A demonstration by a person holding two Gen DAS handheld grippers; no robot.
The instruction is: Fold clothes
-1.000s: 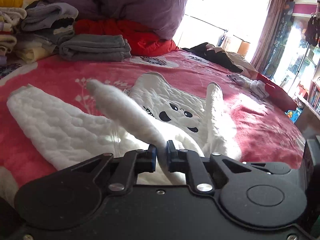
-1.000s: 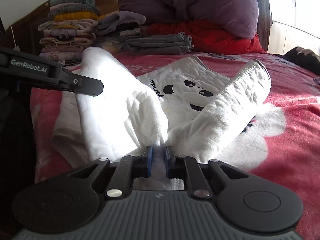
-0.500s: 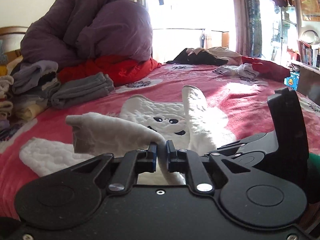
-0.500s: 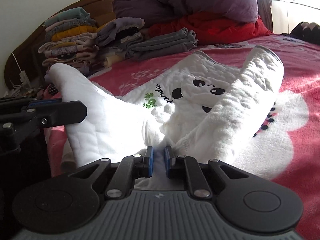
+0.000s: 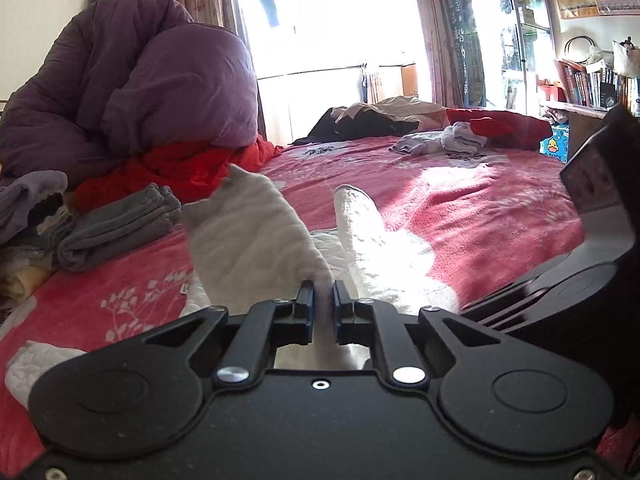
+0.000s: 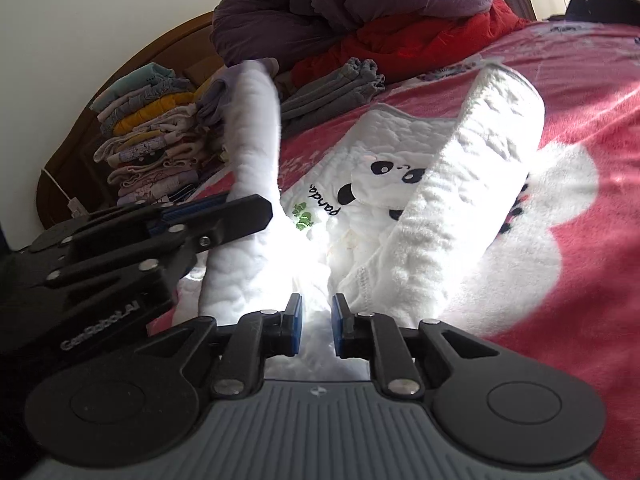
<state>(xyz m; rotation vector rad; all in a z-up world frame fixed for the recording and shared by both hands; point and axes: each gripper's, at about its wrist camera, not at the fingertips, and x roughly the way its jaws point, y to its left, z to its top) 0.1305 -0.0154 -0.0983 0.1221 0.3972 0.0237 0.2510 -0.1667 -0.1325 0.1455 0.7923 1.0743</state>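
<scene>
A bedroom, with a bed [image 5: 460,216] covered by a pink-red fleece blanket printed with white flowers. Bright daylight comes through a curtained window [image 5: 332,20] behind the bed, and a bookshelf [image 5: 592,88] stands at the far right of the left wrist view. At the head of the bed a bulky purple duvet [image 5: 132,92] sits on a red quilt [image 5: 176,168]. Beside these lie a few folded grey garments [image 5: 116,228], and against the wooden headboard [image 6: 80,140] rises a tall stack of folded clothes [image 6: 148,132] in mixed colours. Loose unfolded clothes [image 5: 436,140] lie near the far side of the bed.

A white quilted top [image 6: 400,184] with a panda face and the word "panda" lies spread on the blanket, directly ahead of both grippers. Its right-hand sleeve [image 6: 472,184] is folded inward over the body.

The left gripper [image 5: 322,292] has its jaws clenched on a fold of the top's other sleeve [image 5: 248,240], which stands lifted off the bed. In the right wrist view the same gripper appears from the side, at the left, with the sleeve rising above it.

The right gripper [image 6: 317,308] sits low over the lower part of the top. Its jaws have just been opening; white cloth shows between the blue pads [image 6: 297,322], which stand apart and do not appear to press on it.
</scene>
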